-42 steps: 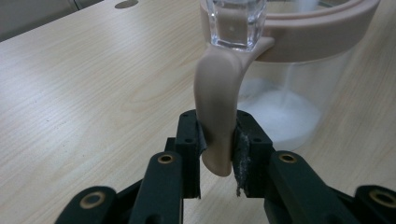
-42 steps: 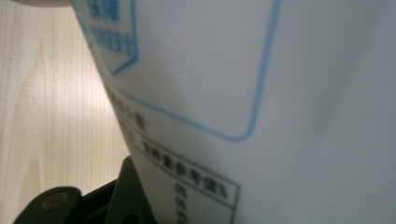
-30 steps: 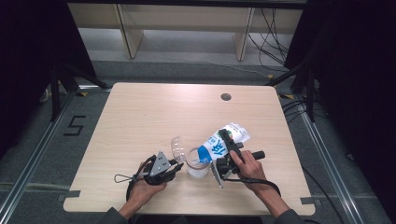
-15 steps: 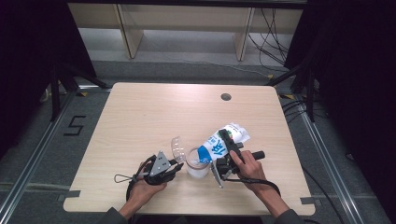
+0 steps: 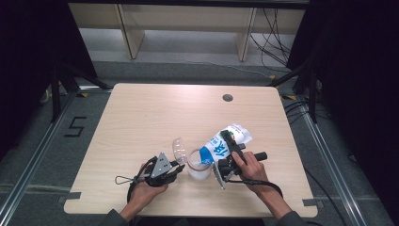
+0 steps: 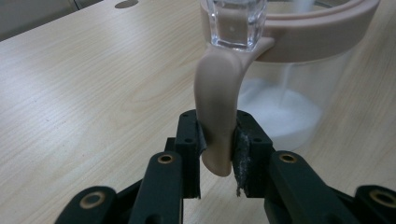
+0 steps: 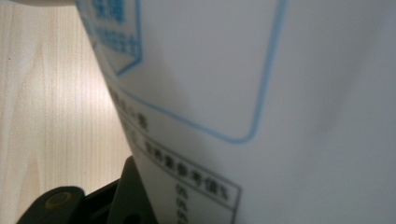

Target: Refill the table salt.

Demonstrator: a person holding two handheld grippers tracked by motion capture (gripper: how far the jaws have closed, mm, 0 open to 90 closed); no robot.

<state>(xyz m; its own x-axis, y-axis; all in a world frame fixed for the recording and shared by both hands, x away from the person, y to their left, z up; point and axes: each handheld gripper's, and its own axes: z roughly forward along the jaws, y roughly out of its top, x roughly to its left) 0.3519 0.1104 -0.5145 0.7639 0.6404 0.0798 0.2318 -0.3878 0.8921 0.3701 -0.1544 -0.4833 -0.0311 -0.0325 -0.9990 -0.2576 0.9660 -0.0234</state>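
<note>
Pour under way. Jar (image 5: 198,165) stands on the worktop (image 5: 141,122); left hand-held gripper (image 6: 218,147) is clamped on its handle (image 6: 218,116). Right hand-held gripper (image 5: 227,165) grips the bag (image 5: 223,143), tilted over the jar's rim, powder (image 6: 280,112) falling in. Next, likely: level the bag before overfilling.

This looked like a recording lab, not a home: one bare wooden table (image 5: 141,122) stood on a grey floor (image 5: 42,155) marked with black tape and a taped "5" (image 5: 75,126), black curtains (image 5: 357,70) hung around it, and loose cables (image 5: 268,33) ran behind.
</note>
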